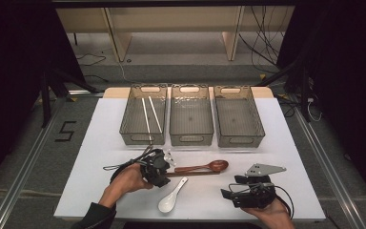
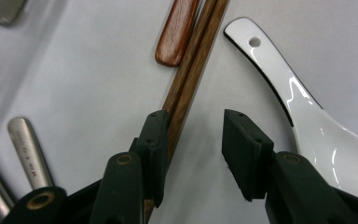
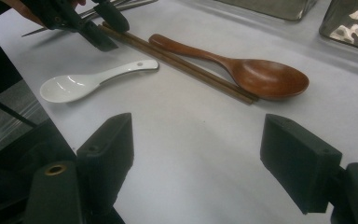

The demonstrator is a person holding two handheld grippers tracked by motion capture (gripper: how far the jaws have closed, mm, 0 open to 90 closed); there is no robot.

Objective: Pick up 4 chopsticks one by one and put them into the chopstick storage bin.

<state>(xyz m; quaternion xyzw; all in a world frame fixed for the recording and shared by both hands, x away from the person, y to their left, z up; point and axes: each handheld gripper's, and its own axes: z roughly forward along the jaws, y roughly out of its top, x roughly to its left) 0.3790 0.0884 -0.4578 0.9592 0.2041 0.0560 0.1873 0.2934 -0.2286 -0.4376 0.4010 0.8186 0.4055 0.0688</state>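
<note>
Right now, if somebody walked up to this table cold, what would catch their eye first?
Probably the left gripper at the table's near left, its jaws straddling a pair of brown chopsticks without clamping them. Right beside them lie a wooden spoon and a white ceramic spoon. Behind, three clear bins stand in a row, and the left bin holds two pale chopsticks.

Dim, soft overhead light, slight blur
</note>
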